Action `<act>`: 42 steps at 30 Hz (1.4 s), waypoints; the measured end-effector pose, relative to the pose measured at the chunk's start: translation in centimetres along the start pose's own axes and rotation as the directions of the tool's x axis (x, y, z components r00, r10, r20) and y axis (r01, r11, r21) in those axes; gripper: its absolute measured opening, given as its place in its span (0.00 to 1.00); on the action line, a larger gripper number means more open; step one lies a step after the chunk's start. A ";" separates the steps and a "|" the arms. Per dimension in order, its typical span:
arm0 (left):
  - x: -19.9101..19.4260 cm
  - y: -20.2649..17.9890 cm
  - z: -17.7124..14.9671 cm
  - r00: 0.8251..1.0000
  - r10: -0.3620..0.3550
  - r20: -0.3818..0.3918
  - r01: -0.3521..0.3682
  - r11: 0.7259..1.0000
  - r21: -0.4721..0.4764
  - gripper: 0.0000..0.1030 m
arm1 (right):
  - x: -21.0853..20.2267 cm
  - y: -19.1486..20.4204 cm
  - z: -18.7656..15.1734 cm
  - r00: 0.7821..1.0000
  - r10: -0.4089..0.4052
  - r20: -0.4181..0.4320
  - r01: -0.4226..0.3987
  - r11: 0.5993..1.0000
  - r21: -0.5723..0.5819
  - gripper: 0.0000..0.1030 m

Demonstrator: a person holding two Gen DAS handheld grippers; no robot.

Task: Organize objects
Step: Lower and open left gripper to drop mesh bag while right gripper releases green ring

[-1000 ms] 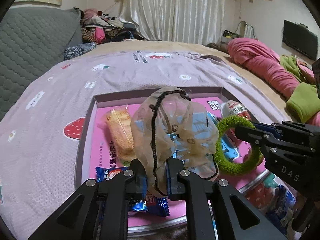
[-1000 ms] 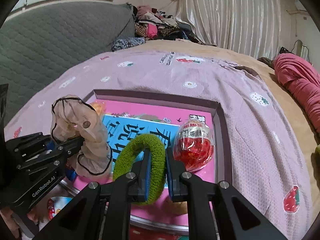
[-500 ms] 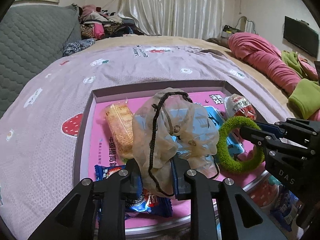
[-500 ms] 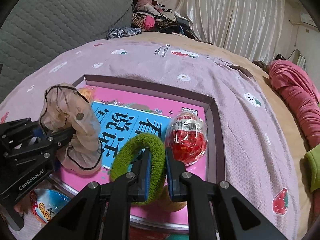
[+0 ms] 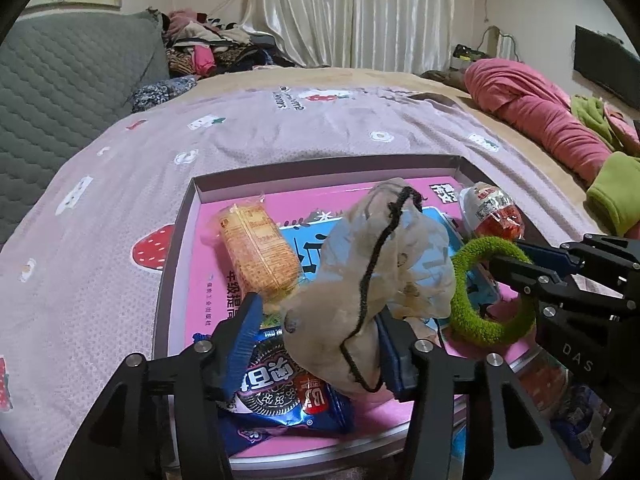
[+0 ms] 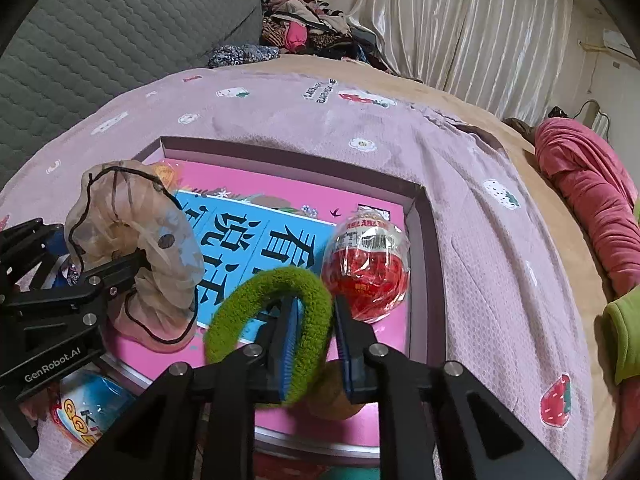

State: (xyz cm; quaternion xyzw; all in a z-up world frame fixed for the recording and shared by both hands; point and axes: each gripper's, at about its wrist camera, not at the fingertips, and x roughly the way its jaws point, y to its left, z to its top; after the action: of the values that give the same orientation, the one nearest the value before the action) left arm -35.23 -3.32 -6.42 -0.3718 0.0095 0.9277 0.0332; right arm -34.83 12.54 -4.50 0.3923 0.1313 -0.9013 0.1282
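Note:
A shallow box (image 5: 320, 166) with a pink printed floor lies on the bed. My left gripper (image 5: 320, 312) hangs over its near edge, jaws opening. A sheer beige scrunchie with black trim (image 5: 380, 276) slumps between them, leaning on the right pad and apart from the left pad (image 5: 244, 336). My right gripper (image 6: 316, 304) holds a fuzzy green scrunchie (image 6: 248, 304) just above the box floor. Its jaws are starting to open, and the band still fills the gap between the pads. From the right wrist, the beige scrunchie (image 6: 160, 248) shows at the left.
Inside the box lie a biscuit packet (image 5: 256, 252), a blue cookie packet (image 5: 276, 392) and a wrapped red egg (image 6: 368, 268). A blue snack pack (image 6: 88, 408) lies outside its near edge. A lilac blanket (image 5: 280, 128) covers the bed, with a pink quilt (image 5: 540, 120) at the right.
My left jaws have spread wide, and the beige scrunchie has sagged down between them. The right jaws have parted slightly around the green scrunchie. Neither hand has shifted much.

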 end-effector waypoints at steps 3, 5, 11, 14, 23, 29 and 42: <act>0.0 0.0 0.1 0.999 0.033 -0.013 -0.033 0.999 0.003 0.68 | 0.1 -0.1 0.0 1.000 -0.002 -0.007 0.002 1.000 -0.003 0.21; 0.0 0.2 0.1 0.999 0.047 -0.018 -0.047 0.999 -0.001 0.70 | 0.1 -0.1 -0.1 1.000 -0.002 -0.008 0.002 1.000 -0.004 0.21; -0.2 0.6 0.1 0.998 0.057 -0.033 -0.057 0.998 -0.009 0.73 | 0.1 -0.3 -0.1 1.000 -0.003 -0.013 0.003 1.000 0.004 0.31; -0.3 0.7 0.1 0.997 0.059 -0.042 -0.060 0.998 -0.014 0.75 | -0.1 -0.4 -0.1 1.000 -0.011 -0.007 0.011 1.000 0.010 0.32; -0.3 1.0 0.1 0.996 0.048 -0.076 -0.049 0.999 -0.010 0.76 | -0.6 -1.2 0.0 1.000 -0.007 -0.003 0.007 1.000 0.029 0.42; -0.7 0.7 0.1 0.997 0.039 -0.072 -0.038 0.999 0.014 0.79 | -1.1 -1.6 0.1 1.000 -0.013 0.005 0.013 0.999 0.040 0.45; -0.8 1.4 0.3 0.998 -0.039 -0.044 0.037 0.998 -0.046 0.83 | -1.8 -1.8 0.2 0.999 -0.019 0.026 0.017 0.999 0.049 0.47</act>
State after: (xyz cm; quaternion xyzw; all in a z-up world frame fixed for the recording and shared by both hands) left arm -34.92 -4.76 -5.69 -0.3934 -0.0178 0.9182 0.0421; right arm -34.38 14.38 -2.83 0.3819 0.1112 -0.9106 0.1124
